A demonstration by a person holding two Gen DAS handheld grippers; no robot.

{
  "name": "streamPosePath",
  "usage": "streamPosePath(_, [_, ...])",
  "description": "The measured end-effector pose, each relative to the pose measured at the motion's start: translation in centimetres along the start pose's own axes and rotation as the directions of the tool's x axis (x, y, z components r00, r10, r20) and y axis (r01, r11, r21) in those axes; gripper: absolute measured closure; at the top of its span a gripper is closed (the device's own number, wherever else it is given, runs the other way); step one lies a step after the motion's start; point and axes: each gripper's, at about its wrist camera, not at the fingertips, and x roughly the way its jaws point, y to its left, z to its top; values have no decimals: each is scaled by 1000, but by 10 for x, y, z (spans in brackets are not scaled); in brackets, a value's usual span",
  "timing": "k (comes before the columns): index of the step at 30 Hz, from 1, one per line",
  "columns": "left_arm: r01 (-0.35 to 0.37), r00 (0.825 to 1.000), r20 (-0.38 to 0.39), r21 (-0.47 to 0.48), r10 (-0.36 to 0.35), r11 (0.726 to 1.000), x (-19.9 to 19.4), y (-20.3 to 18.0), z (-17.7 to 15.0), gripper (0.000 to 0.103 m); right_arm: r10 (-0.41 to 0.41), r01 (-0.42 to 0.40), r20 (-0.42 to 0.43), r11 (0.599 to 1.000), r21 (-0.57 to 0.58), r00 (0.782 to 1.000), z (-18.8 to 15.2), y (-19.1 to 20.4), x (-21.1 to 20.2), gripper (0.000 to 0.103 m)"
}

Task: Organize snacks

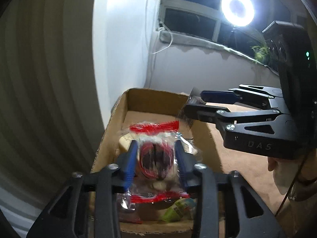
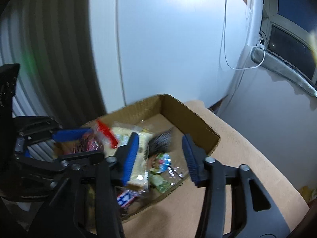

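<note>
My left gripper (image 1: pixel 156 158) is shut on a clear snack packet with red sealed ends (image 1: pixel 155 160) and holds it over the open cardboard box (image 1: pixel 138 99). The same gripper (image 2: pixel 59 138) and packet (image 2: pixel 87 140) show at the left of the right wrist view. My right gripper (image 2: pixel 160 154) is open and empty above the box (image 2: pixel 198 123); it also shows in the left wrist view (image 1: pixel 193 107) over the box's right wall. Inside the box lie a pale cracker packet (image 2: pixel 138 138), a green-labelled packet (image 2: pixel 160 178), a blue-and-white bar (image 2: pixel 124 198) and a dark blurred wrapper (image 2: pixel 160 140).
The box stands on a tan tabletop (image 2: pixel 247 158) near a white wall (image 2: pixel 168 49). A ribbed grey curtain or panel (image 1: pixel 49 79) is at the left. A bright ring light (image 1: pixel 237 9) and a window sill (image 1: pixel 198 41) are at the back right.
</note>
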Motion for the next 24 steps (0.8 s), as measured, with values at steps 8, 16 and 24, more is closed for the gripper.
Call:
streamPosePath(8, [-46,997,67,-35,48,998,-27,6,-12,18,-53,44,87,994,99,995,-27,-14,-45,41])
streamPosePath(16, [-87,993,74,-48,90,995,-33,-8,2,1,-214,180,137,957,226,967,-57,-21,-104,0])
streamPosePath(24, [-49,993,107,14,47,999,-41,-60,10,1,-368,303,89,862,407,926,-113,-52,-166,0])
